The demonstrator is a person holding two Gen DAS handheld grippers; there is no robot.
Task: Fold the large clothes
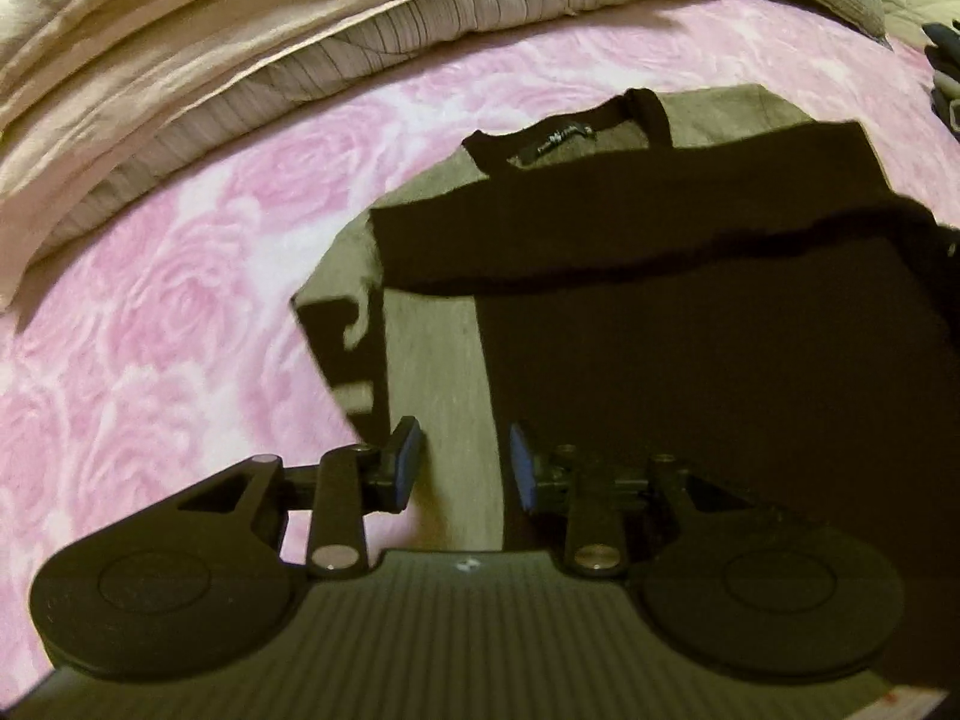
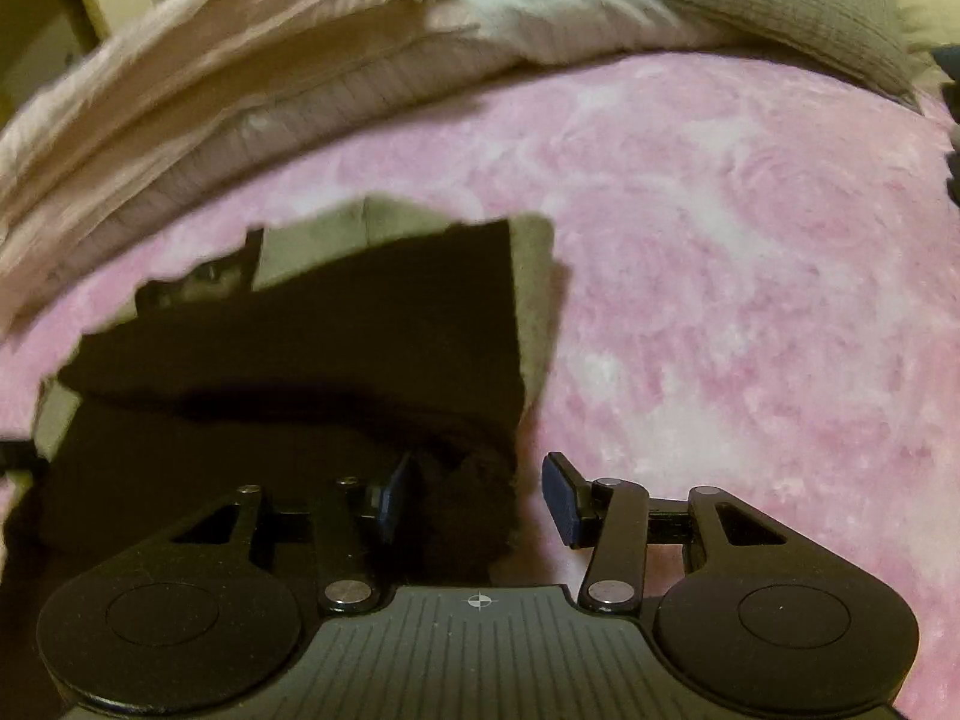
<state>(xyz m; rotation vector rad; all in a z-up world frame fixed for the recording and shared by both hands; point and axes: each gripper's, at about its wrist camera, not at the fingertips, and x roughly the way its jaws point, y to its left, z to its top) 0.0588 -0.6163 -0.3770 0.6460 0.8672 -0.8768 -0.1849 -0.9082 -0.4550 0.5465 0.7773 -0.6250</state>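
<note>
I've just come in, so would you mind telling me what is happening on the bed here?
A person holding a gripper in each hand is folding a grey and black garment on the pink rose blanket. It lies partly folded, its collar toward the pillows. The left gripper is open above the cloth, gripping nothing. The right gripper is open too, with a dark bunch of fabric between its jaws at the garment's edge.

Grey-and-black shirt (image 1: 600, 276) on pink rose-patterned blanket (image 1: 180, 300); beige striped bedding (image 1: 180, 60).
</note>
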